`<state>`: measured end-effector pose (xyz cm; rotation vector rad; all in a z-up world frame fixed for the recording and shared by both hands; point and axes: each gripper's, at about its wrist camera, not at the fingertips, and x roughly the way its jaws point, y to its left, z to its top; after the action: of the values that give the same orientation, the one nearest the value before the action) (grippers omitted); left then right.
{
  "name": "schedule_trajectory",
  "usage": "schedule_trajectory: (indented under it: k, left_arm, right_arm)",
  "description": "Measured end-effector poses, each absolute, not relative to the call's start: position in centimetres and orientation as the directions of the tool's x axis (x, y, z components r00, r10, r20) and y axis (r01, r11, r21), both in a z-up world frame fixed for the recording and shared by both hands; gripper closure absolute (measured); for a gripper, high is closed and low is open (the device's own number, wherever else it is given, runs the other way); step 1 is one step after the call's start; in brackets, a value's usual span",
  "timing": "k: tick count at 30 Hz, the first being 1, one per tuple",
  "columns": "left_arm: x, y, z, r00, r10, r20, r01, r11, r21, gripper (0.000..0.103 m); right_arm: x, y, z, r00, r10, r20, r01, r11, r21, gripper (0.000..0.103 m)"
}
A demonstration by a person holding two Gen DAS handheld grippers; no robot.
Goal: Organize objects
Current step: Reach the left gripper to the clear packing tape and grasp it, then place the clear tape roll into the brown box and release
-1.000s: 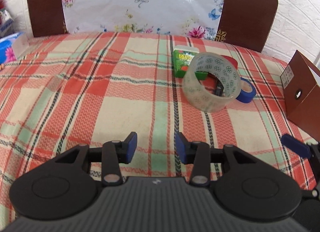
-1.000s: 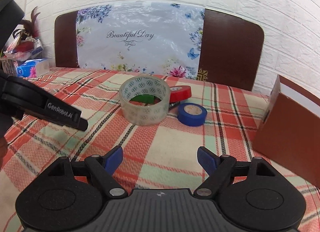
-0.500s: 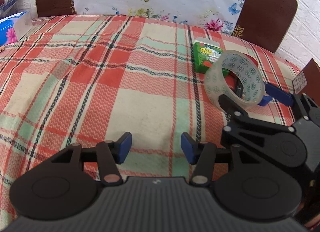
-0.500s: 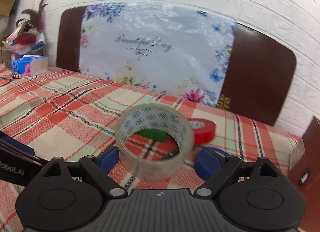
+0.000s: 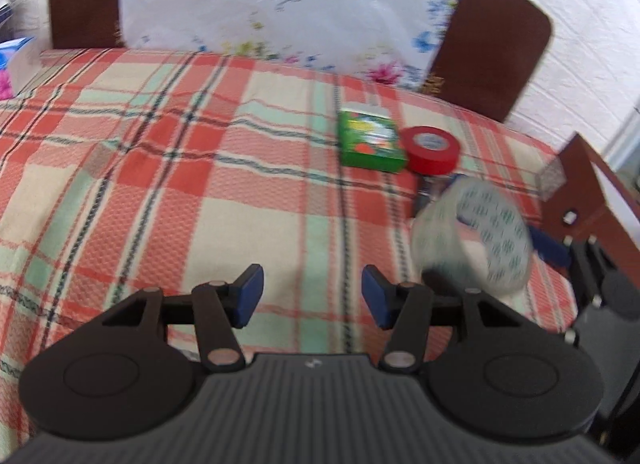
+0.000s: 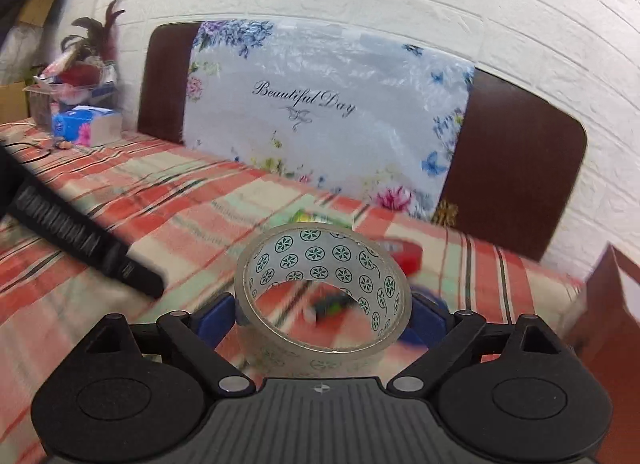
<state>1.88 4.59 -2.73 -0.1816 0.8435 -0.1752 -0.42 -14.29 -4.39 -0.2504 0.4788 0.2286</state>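
Plaid cloth [image 6: 168,219] — tape roll [image 6: 324,292] hole-forward.

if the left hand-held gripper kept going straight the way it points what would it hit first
Probably just the checked tablecloth: the left hand-held gripper tilts down at bare cloth, nothing between its fingers. The green box lies further on, slightly to the right, so it likely meets cloth before that, though depth is hard to judge.
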Motion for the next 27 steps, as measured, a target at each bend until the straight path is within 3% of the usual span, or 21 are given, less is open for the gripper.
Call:
schedule_trajectory:
  k: [4,9,11,13,16,22,24,27]
  left_arm:
    - [0.5,1.6,-2.4,0.625,-0.318,-0.713,0.200,0.948,-0.247,0.044]
    - [0.2,-2.8,-3.4,0.592,-0.323,-0.738,0.284,0.941,-0.183,0.047]
    - [0.6,-4.2,-4.6,0.577,-0.308,-0.757,0.312,0.939,-0.145,0.073]
    - [0.9,-5.0,-4.8,0.573,-0.297,-0.764,0.306,0.942,-0.137,0.083]
    - [0.3,-6.9,-2.0,0.624,-0.287,-0.727,0.328,0.940,-0.091,0.085]
    - [1.6,-15.0,6.4,0.717,-0.422,-0.555,0.476,0.878,-0.054,0.084]
    - [2.6,-18.7,7.5,0.709,-0.460,-0.534,0.531,0.847,-0.024,0.084]
    - [5.3,-23.5,6.2,0.660,-0.490,-0.569,0.575,0.817,-0.037,0.084]
  right_arm:
    - [-3.4,-15.0,-6.0,0.835,0.132,-0.534,-0.255,0.953,-0.163,0.012]
    - [-3.9,-15.0,-7.3,0.824,0.127,-0.552,-0.259,0.951,-0.168,0.014]
    - [-3.4,-15.1,-7.2,0.821,0.143,-0.552,-0.270,0.950,-0.156,0.018]
    - [-3.6,-15.1,-7.1,0.827,0.144,-0.543,-0.277,0.946,-0.170,0.019]
    - [-4.4,-16.4,-4.8,0.892,0.093,-0.442,-0.216,0.947,-0.237,0.018]
    - [-3.5,-24.5,2.6,0.972,-0.069,-0.226,-0.008,0.946,-0.324,0.018]
    - [-2.4,-28.1,3.6,0.965,-0.128,-0.230,0.048,0.945,-0.323,0.017]
    - [0.3,-33.6,3.1,0.930,-0.150,-0.335,0.067,0.966,-0.249,0.017]
